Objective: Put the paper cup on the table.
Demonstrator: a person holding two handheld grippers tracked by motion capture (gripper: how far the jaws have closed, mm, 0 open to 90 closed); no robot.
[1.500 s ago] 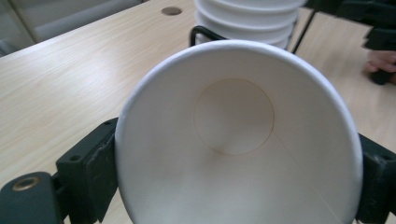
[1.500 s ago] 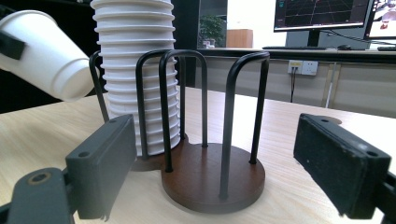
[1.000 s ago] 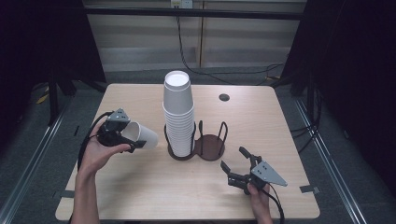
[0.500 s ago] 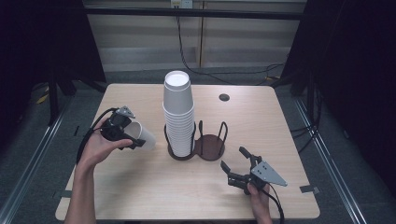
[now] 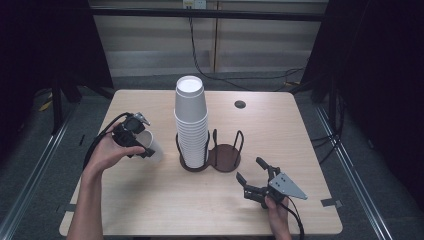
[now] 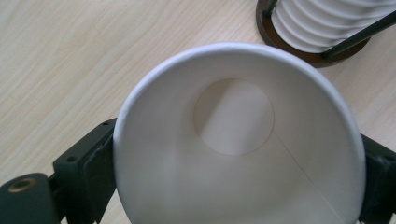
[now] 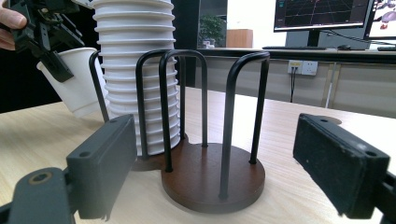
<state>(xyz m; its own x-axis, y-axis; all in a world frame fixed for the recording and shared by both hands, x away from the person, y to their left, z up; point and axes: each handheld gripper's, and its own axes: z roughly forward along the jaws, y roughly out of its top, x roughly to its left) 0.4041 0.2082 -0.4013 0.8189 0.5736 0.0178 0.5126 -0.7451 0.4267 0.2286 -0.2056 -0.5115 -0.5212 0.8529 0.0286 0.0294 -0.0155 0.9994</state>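
I have the left gripper (image 5: 141, 146) clasped on a single white paper cup (image 5: 151, 146), one jaw on each side of its rim. In the left gripper view the cup (image 6: 238, 140) fills the space between the jaws, mouth toward the camera, its wall touching both. The jaws have just been easing apart with the cup between them, though I read the pads as in contact with it. The cup is lifted off the wooden table (image 5: 150, 200), tilted with its base pointing down and right, to the left of the cup stack (image 5: 191, 122).

Against the earlier pictures, my left hand (image 5: 107, 155) has carried the cup slightly to the right, closer to the stack; the cup's tilt looks much the same.

The stack stands in the left bay of a dark two-bay wire holder (image 5: 224, 156); the right bay is bare. My right gripper (image 5: 251, 172) sits low at the table's near right, jaws spread with nothing between them, facing the holder (image 7: 212, 179). It has not moved.
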